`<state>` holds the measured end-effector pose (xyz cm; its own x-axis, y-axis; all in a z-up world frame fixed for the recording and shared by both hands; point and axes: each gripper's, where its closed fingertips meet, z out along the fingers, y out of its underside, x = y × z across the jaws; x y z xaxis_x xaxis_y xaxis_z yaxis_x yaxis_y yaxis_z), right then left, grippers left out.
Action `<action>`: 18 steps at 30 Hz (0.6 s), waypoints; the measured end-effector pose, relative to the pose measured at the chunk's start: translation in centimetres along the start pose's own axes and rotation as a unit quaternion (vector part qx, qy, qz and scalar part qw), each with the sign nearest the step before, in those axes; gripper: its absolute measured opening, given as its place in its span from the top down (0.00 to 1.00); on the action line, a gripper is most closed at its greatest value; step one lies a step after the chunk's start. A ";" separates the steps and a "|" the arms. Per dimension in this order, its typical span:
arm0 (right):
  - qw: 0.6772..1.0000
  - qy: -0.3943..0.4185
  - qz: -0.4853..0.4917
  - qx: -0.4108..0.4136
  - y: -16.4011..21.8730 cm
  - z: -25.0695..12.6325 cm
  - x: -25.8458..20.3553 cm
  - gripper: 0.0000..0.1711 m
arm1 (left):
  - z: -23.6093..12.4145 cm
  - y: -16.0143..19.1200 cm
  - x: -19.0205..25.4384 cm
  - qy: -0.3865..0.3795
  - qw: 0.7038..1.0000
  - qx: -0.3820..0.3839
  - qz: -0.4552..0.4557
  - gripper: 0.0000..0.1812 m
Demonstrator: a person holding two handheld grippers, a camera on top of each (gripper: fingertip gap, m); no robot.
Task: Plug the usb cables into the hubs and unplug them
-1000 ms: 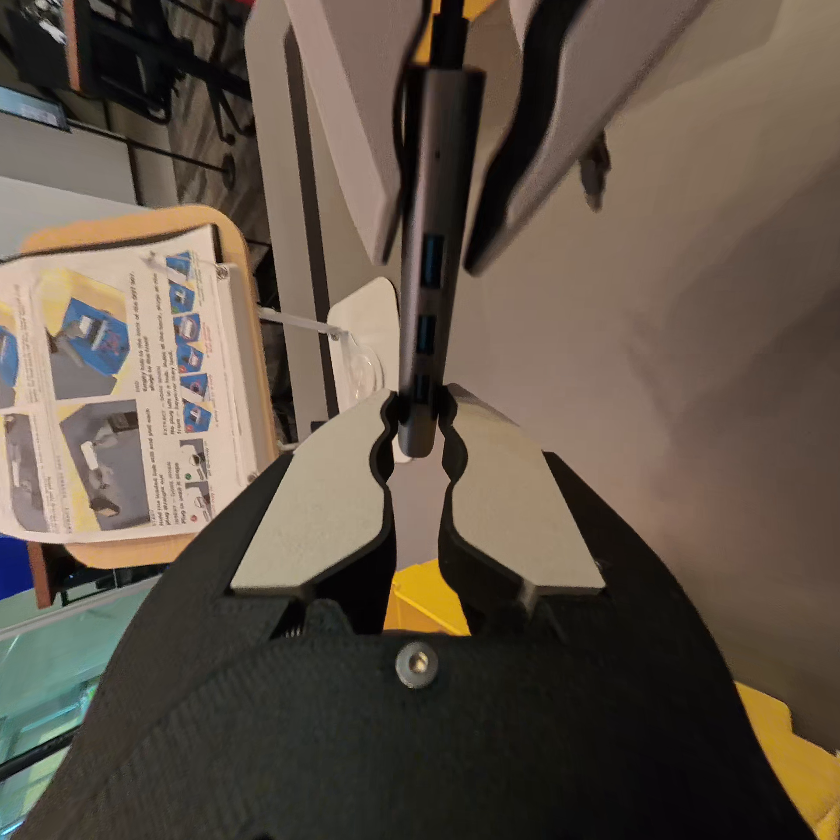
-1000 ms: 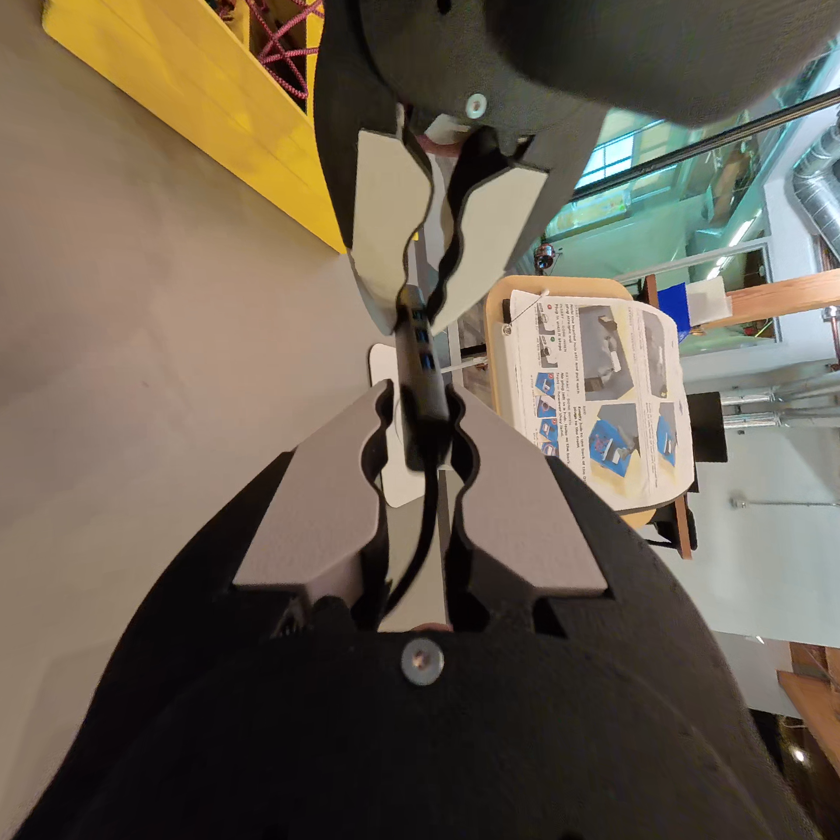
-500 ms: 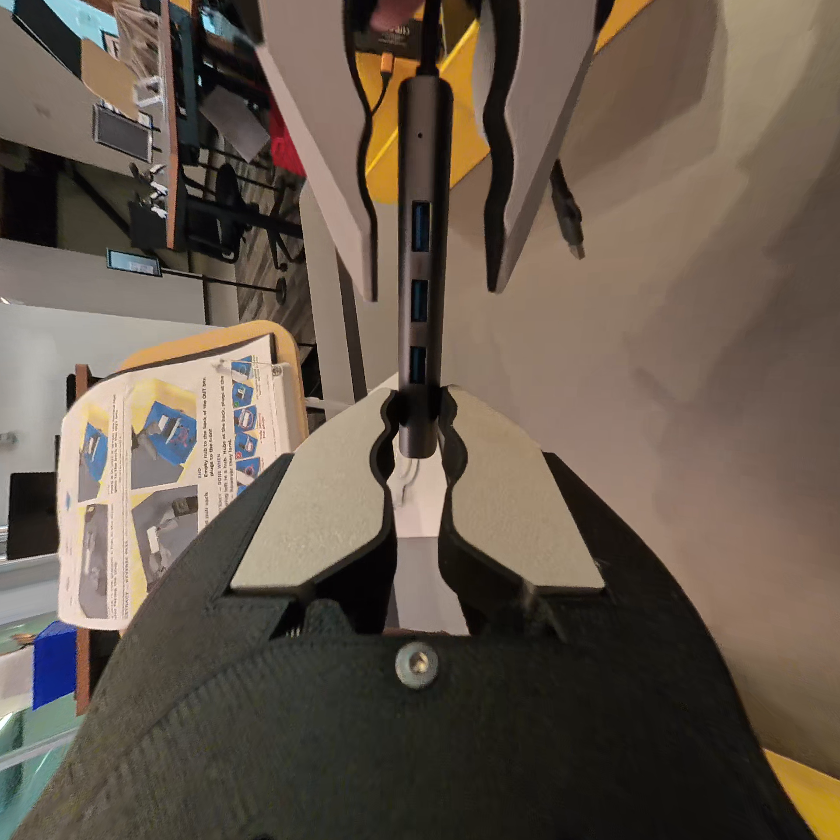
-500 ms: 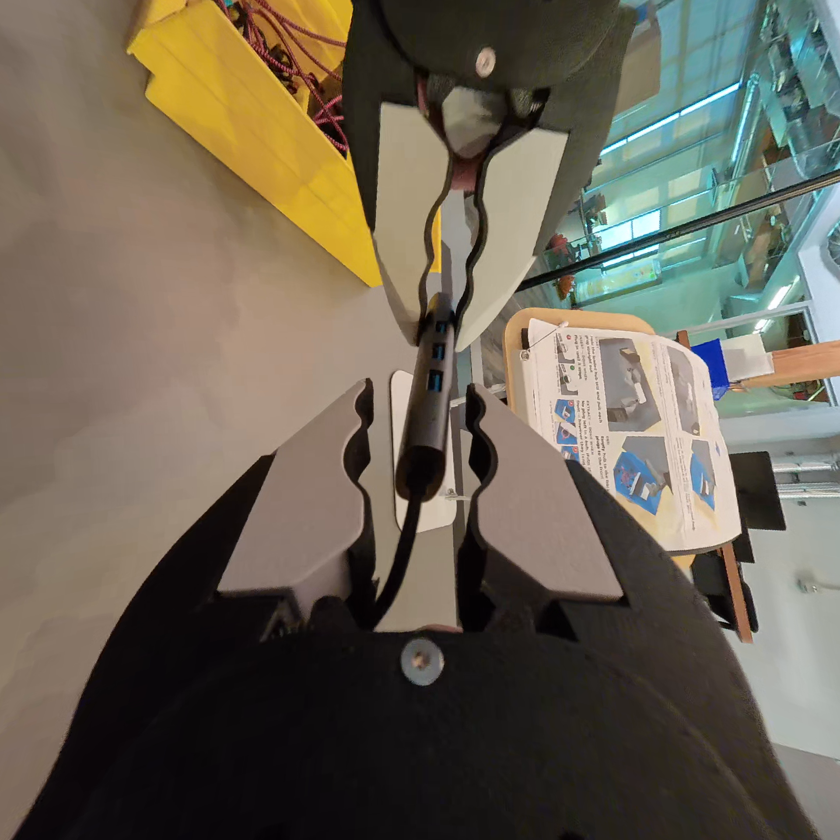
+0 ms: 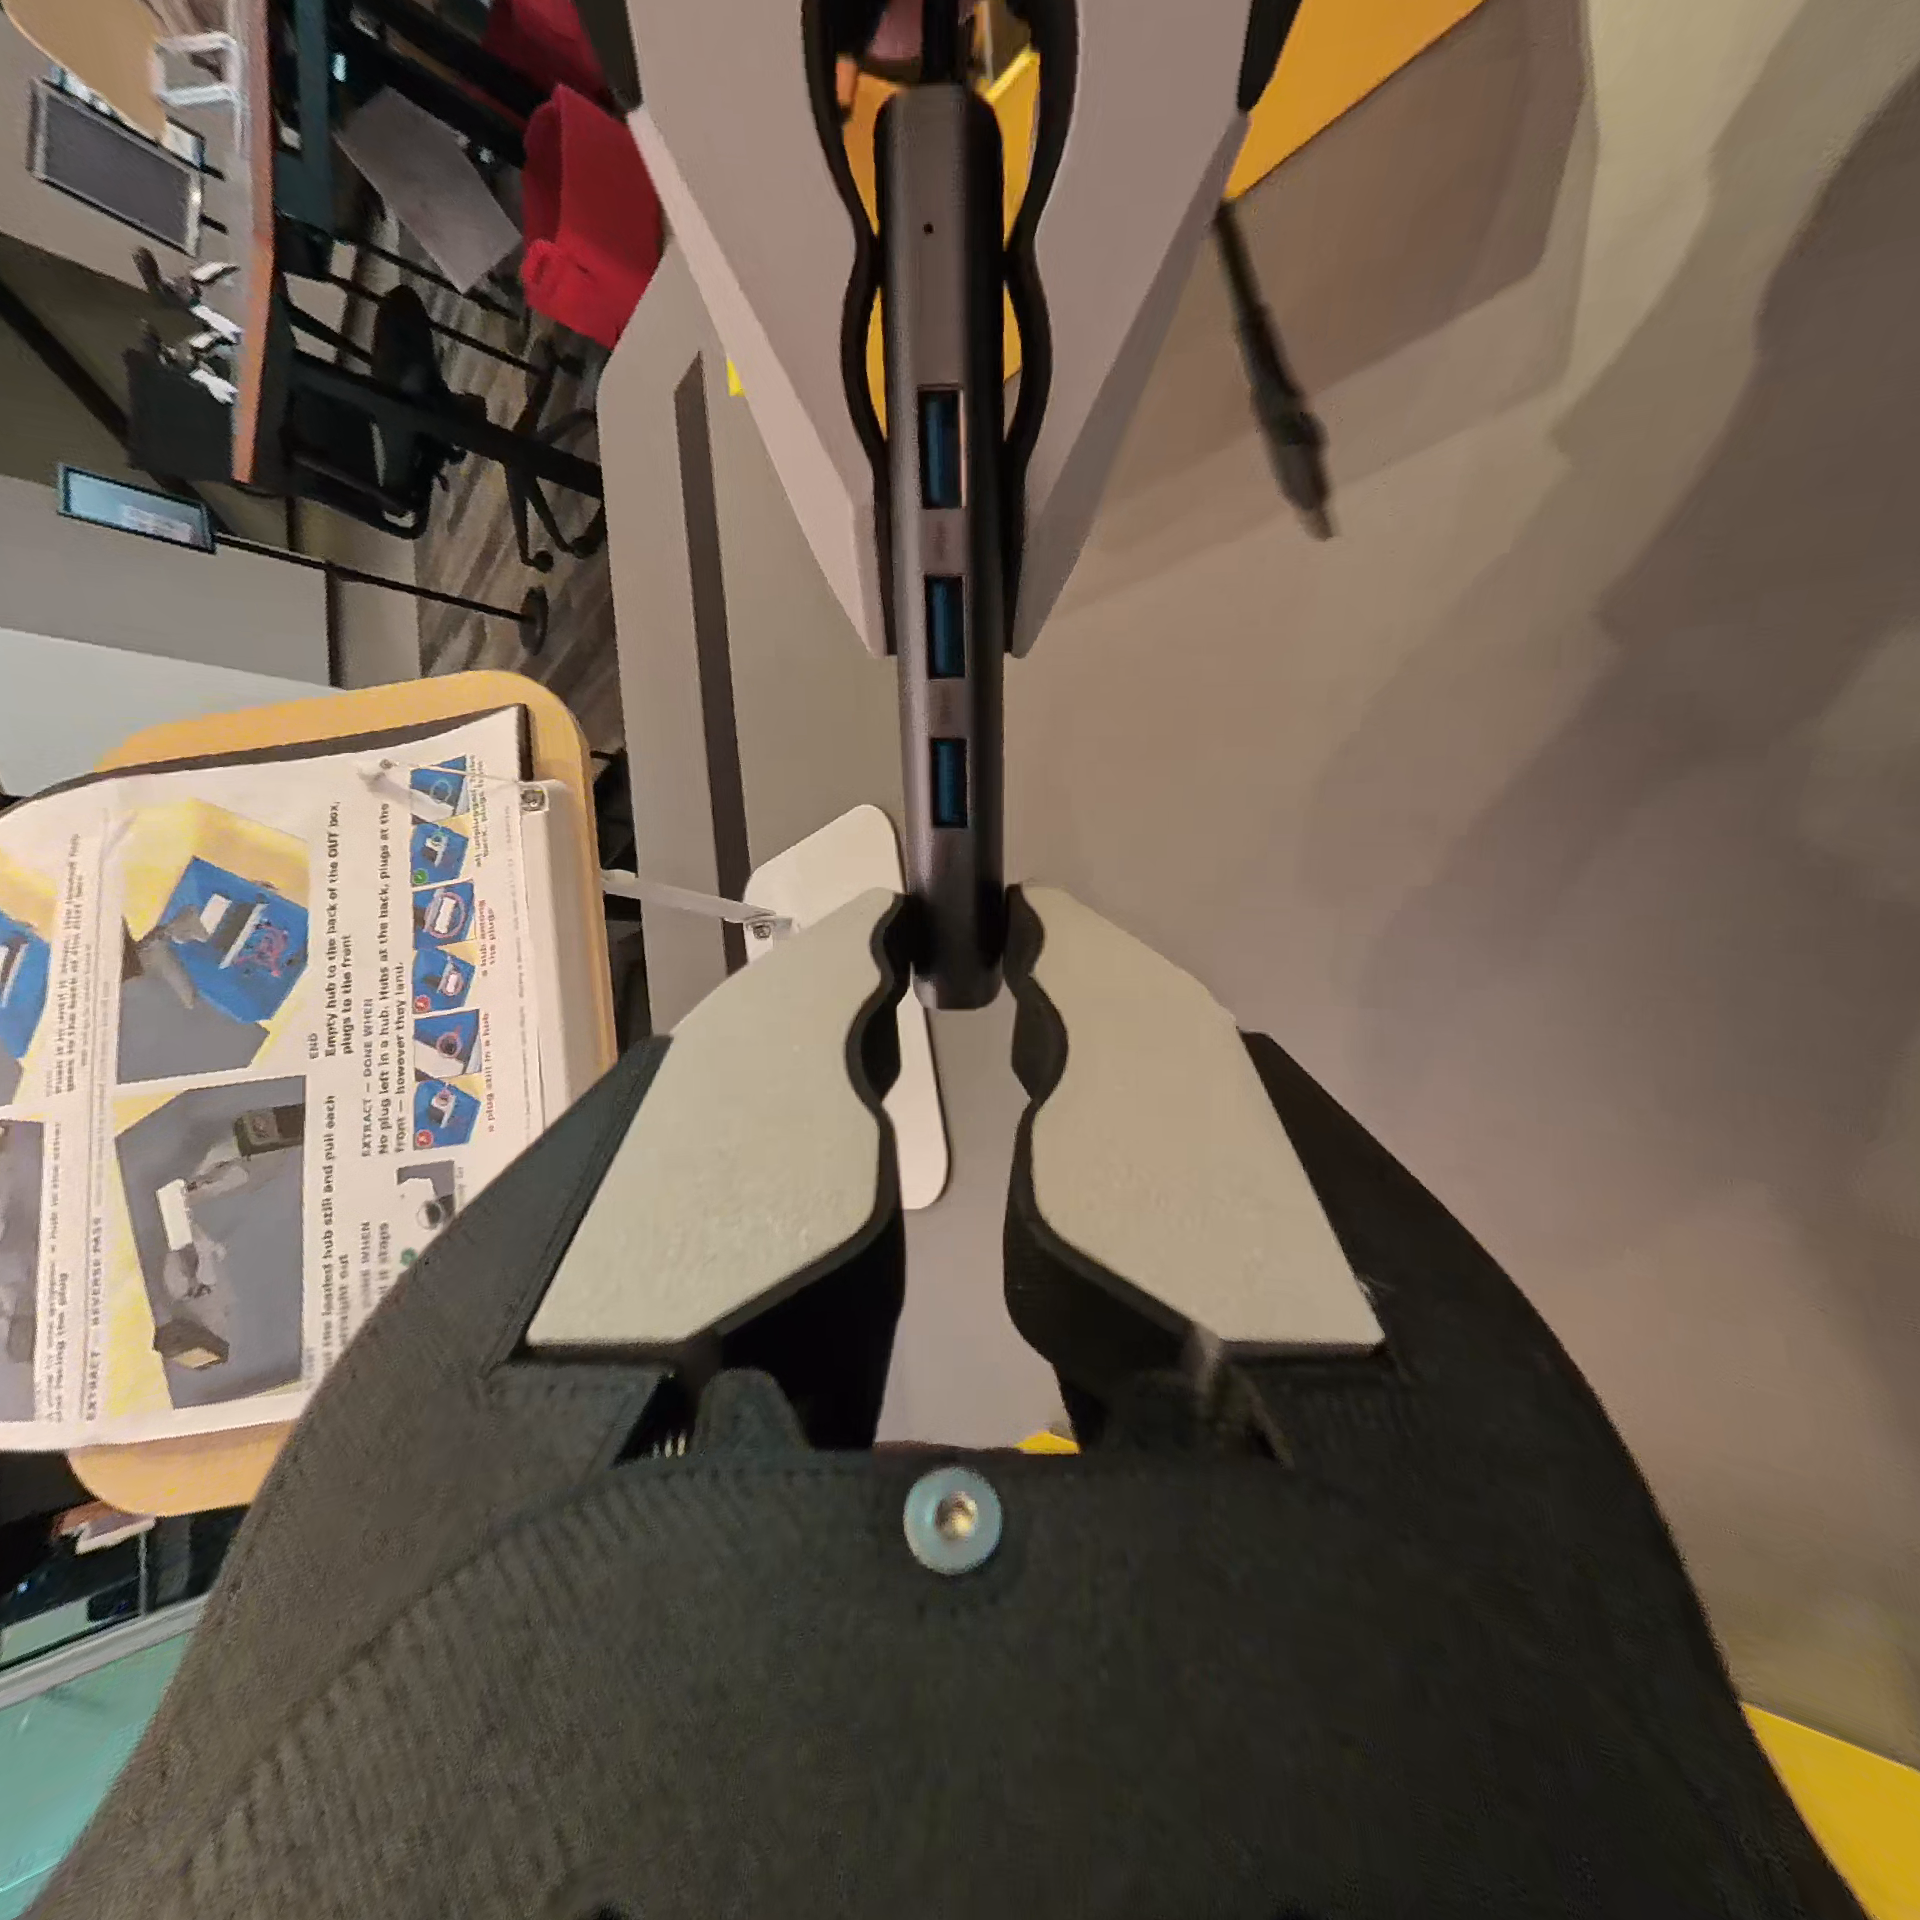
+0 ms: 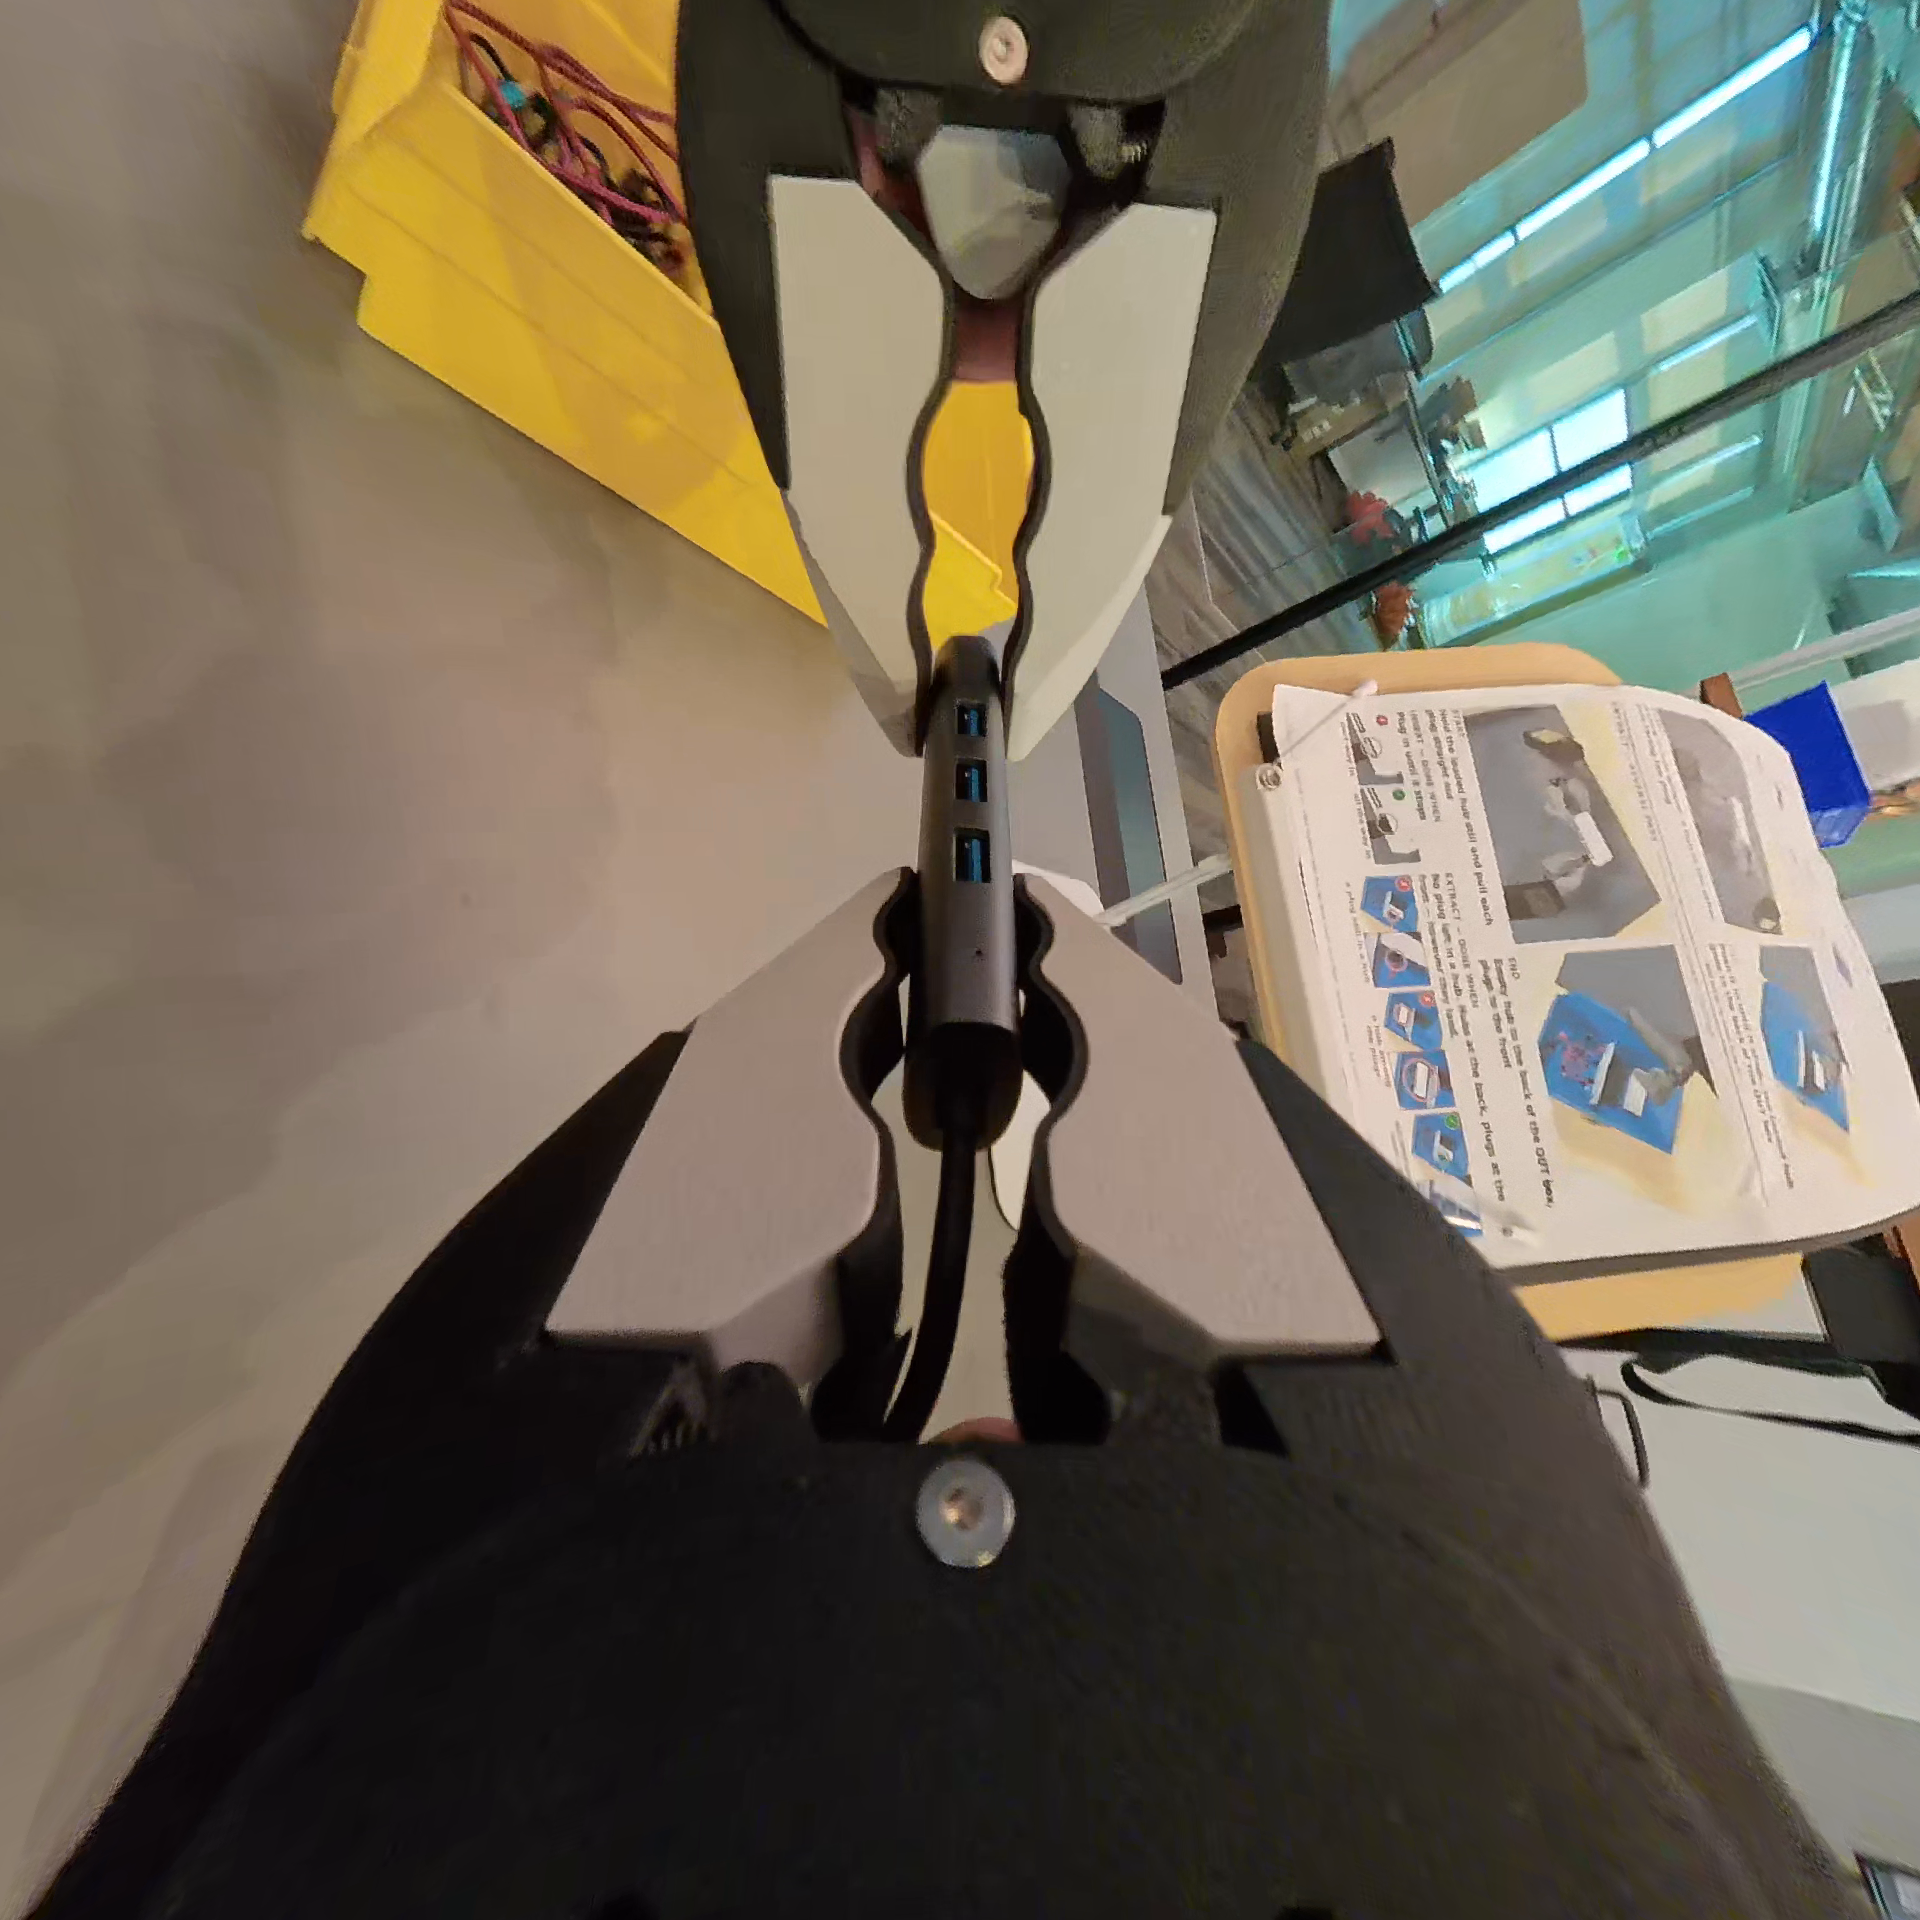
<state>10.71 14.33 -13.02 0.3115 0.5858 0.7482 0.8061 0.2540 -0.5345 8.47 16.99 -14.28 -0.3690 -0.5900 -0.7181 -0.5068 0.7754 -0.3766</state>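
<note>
A dark grey USB hub (image 5: 940, 623) with three blue ports is held in the air between both grippers. My left gripper (image 5: 956, 935) is shut on the hub's free end, and both pads press its sides. It shows at the top of the right wrist view (image 6: 961, 717). My right gripper (image 6: 961, 904) is shut on the hub (image 6: 961, 831) at its cable end. The hub's black cable (image 6: 951, 1247) runs back between the right gripper's fingers. In the left wrist view the right gripper (image 5: 945, 644) comes in from the top. The cable's plug end (image 5: 1283, 436) dangles beside it.
A grey table (image 5: 1507, 935) lies below. A yellow bin (image 6: 540, 343) holds dark red cables (image 6: 582, 135). An illustrated instruction sheet (image 6: 1558, 935) sits on a wooden stand beside the table, and also shows in the left wrist view (image 5: 260, 1039). A white stand base (image 5: 821, 873) lies near the hub. My right fingertips sit around 4 cm from my left ones.
My right gripper opened, slid farther along the hub, and shut on it again near the cable end. My left gripper kept its hold on the free end throughout.
</note>
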 end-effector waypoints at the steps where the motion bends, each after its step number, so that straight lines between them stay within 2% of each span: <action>1: 1.000 0.000 -0.003 0.006 -0.3 0.0 -0.1 0.92 | -0.1 0.1 0.0 0.003 1.000 0.001 -0.003 0.91; 10: 0.999 0.020 -0.019 0.039 -2.5 -0.4 0.2 0.92 | -0.2 -0.4 -0.2 0.000 0.998 0.056 -0.034 0.91; 18: 0.999 0.030 -0.009 0.040 -3.0 0.1 0.4 0.92 | 0.6 -0.3 -0.4 0.000 0.997 0.062 -0.046 0.91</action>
<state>8.42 13.89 -11.14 0.3280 0.5339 0.7793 0.7703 0.3264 -0.5479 9.20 17.08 -14.22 -0.3260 -0.6593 -0.6776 -0.4379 0.7405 -0.5098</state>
